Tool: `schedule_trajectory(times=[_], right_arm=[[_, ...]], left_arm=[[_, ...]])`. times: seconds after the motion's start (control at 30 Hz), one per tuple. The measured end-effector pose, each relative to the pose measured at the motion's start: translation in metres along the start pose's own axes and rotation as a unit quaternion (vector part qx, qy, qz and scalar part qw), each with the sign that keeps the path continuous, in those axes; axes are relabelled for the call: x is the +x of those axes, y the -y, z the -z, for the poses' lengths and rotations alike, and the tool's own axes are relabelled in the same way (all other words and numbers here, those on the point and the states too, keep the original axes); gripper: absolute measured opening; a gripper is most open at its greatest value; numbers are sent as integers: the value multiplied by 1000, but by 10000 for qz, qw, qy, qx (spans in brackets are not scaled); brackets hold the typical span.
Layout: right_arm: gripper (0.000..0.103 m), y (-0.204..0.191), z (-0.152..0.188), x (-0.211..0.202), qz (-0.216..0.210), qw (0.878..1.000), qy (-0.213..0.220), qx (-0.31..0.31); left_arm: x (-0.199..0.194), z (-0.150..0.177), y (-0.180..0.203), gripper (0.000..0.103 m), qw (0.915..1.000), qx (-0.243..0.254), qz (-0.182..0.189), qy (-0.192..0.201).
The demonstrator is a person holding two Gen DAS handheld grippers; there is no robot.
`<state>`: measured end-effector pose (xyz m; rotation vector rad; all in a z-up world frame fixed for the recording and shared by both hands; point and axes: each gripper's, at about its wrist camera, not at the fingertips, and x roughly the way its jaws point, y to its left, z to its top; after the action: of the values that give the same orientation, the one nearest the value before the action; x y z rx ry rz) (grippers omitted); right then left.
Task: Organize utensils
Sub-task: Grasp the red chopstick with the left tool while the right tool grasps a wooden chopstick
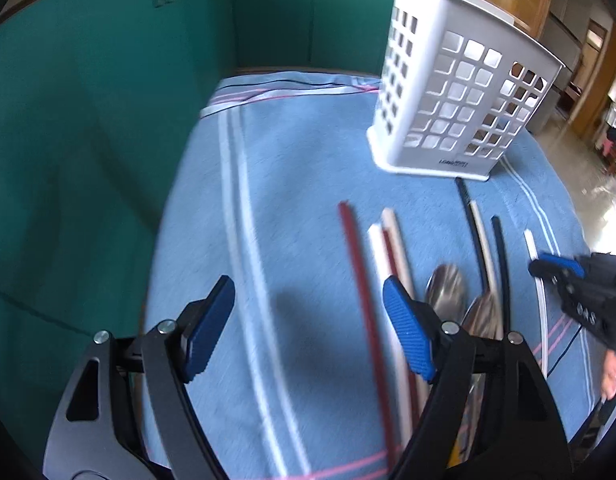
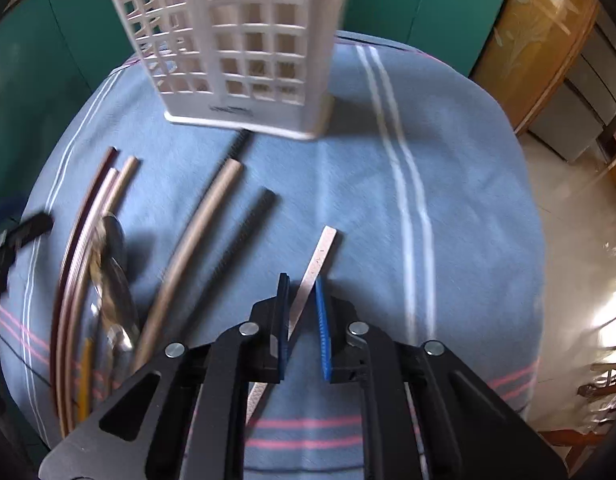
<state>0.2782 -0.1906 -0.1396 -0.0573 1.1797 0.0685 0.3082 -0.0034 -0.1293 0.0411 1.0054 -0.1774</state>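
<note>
White chopstick (image 2: 313,268): between right gripper (image 2: 302,304) jaws, nearly pinched, axis toward upper-frame caddy (image 2: 236,40); left gripper (image 1: 308,320) jaws spread.

Black gripper frames, blue ribbed fingers (image 1: 407,332), silver screws.

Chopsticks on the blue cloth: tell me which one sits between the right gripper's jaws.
The flat white chopstick, the one lying apart at the right of the row. The right gripper has its jaws around it; the red, beige and black sticks all lie free to its left.
</note>
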Motion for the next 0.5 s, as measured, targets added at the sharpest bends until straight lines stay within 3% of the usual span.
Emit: schedule_trajectory(times=[0.1, 0.17, 0.27, 0.5], right_arm=[[15, 20, 4, -2, 46, 9998, -30, 186], [19, 26, 5, -2, 29, 9997, -31, 240], [19, 30, 3, 2, -3, 9998, -17, 197], [20, 30, -4, 7, -56, 9996, -99, 251]], left_arm=[[18, -23, 6, 72, 9996, 66, 110, -248], [31, -34, 8, 52, 9987, 35, 222, -452], [49, -51, 3, 39, 9959, -179, 325, -828], [69, -73, 13, 39, 9908, 169, -45, -1342]])
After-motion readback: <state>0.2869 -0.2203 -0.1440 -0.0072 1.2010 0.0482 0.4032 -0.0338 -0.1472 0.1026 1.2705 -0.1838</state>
